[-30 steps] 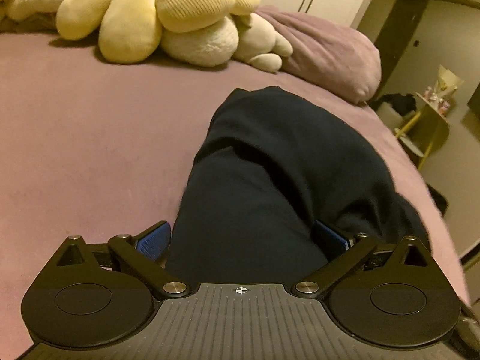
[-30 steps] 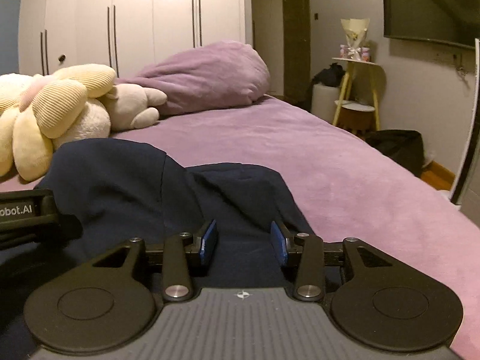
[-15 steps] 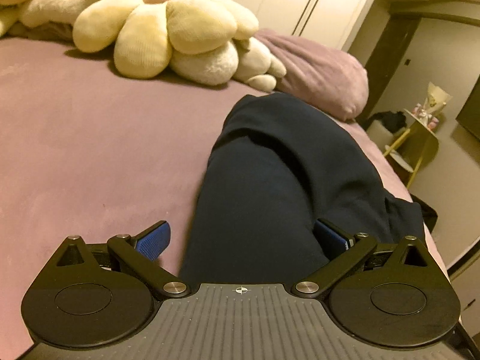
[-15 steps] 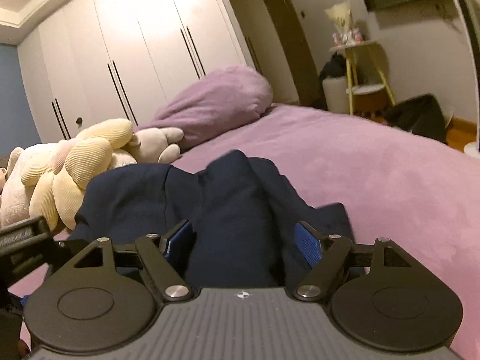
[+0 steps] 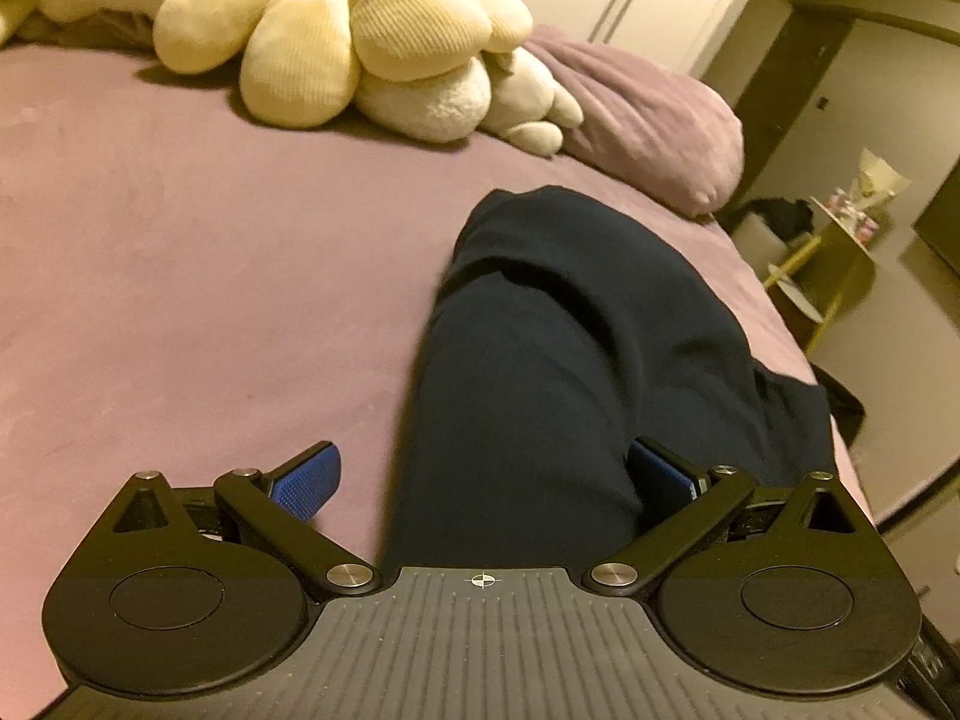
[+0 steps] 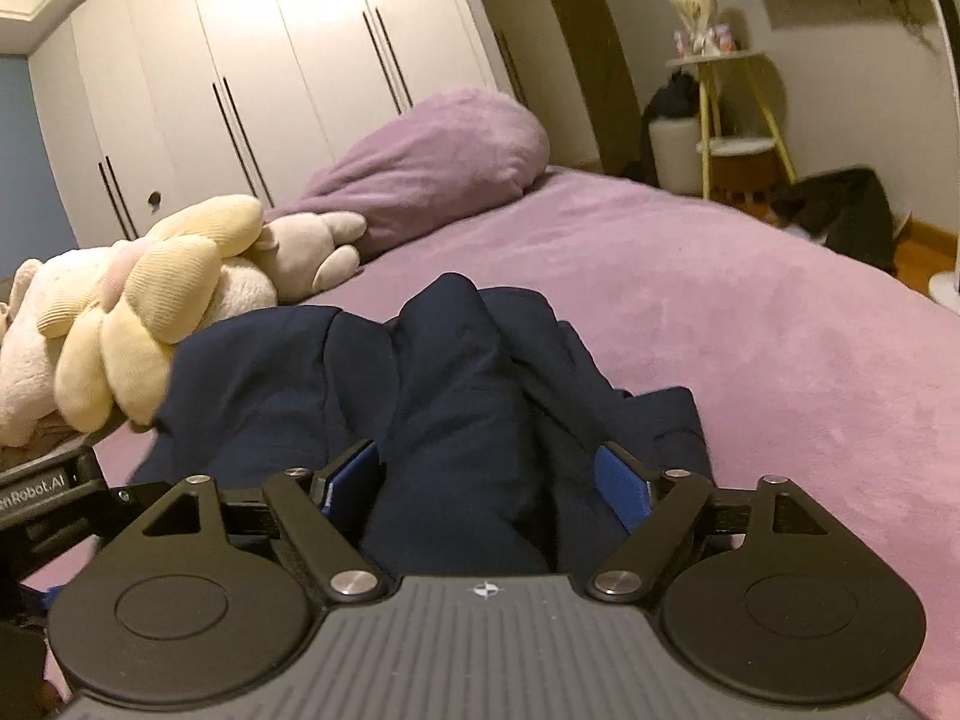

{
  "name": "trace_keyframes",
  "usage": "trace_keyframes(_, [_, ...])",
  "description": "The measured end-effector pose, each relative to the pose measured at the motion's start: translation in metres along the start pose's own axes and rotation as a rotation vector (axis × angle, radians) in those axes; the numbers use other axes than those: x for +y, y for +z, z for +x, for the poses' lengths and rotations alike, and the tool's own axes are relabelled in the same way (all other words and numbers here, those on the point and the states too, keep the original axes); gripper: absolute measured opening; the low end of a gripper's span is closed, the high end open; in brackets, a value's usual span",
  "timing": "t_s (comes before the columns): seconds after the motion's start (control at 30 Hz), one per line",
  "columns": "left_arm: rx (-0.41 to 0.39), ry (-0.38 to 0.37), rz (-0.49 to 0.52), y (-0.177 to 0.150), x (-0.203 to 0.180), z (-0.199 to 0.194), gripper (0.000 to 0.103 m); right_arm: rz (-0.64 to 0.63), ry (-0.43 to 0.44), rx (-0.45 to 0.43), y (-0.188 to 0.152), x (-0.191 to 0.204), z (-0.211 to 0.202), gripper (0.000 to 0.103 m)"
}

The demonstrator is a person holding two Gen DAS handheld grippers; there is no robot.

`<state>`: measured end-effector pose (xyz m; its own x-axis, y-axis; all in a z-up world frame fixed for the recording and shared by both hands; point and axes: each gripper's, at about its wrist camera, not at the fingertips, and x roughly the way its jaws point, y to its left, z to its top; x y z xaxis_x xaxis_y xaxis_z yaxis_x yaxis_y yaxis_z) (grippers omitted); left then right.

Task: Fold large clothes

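On the mauve plush bedspread [image 5: 180, 276], a bulky navy-blue fabric garment [image 5: 570, 348] is lying in a rumpled mound, short of the cream flower-shaped plush cushion [image 5: 360, 42] and the purple pillow [image 6: 432, 162] beyond it. The left gripper [image 5: 486, 474] is standing wide open, cloth spilling between its blue pads and hiding part of the right-hand one. The right gripper [image 6: 486, 480] is also spread, a raised fold filling the gap; whether either pad is touching cloth is unclear. The garment's near edge is hidden under both tools.
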<state>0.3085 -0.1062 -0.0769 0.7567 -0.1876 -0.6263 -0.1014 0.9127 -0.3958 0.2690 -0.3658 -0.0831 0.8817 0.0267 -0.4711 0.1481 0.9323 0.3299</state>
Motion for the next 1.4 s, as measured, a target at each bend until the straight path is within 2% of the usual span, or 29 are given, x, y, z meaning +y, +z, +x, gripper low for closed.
trace_keyframes(0.13, [0.042, -0.052, -0.008, 0.001, 0.011, -0.015, 0.103, 0.018, 0.062, 0.047, -0.001, -0.020, -0.037, 0.087])
trace_keyframes(0.2, [0.073, -0.093, -0.004, -0.001, 0.016, -0.020, 0.103, 0.074, 0.066, 0.083, -0.002, -0.038, -0.053, 0.092])
trace_keyframes(0.27, [0.105, -0.130, -0.017, -0.006, 0.019, -0.024, 0.103, 0.181, 0.115, 0.133, -0.001, -0.061, -0.063, 0.092])
trace_keyframes(0.43, [0.186, -0.218, -0.062, -0.010, 0.025, -0.020, 0.103, 0.407, 0.209, 0.302, -0.010, -0.106, -0.051, 0.092])
trace_keyframes(0.5, [0.231, -0.256, -0.090, -0.010, 0.026, -0.012, 0.103, 0.475, 0.234, 0.319, -0.016, -0.115, -0.045, 0.092])
trace_keyframes(0.67, [0.246, -0.251, -0.049, -0.006, 0.020, -0.005, 0.103, 0.497, 0.258, 0.333, -0.020, -0.111, -0.036, 0.086])
trace_keyframes(0.87, [0.233, -0.244, -0.016, -0.007, 0.011, -0.009, 0.090, 0.536, 0.290, 0.379, -0.016, -0.110, -0.019, 0.078])
trace_keyframes(1.0, [0.218, -0.251, 0.003, -0.006, 0.010, -0.016, 0.080, 0.509, 0.307, 0.409, -0.013, -0.103, -0.012, 0.074])
trace_keyframes(1.3, [0.198, -0.263, 0.037, 0.002, 0.018, -0.031, 0.068, 0.456, 0.313, 0.412, -0.008, -0.076, -0.009, 0.073])
trace_keyframes(1.4, [0.176, -0.253, 0.075, 0.002, 0.025, -0.043, 0.058, 0.436, 0.309, 0.409, -0.005, -0.063, -0.008, 0.073])
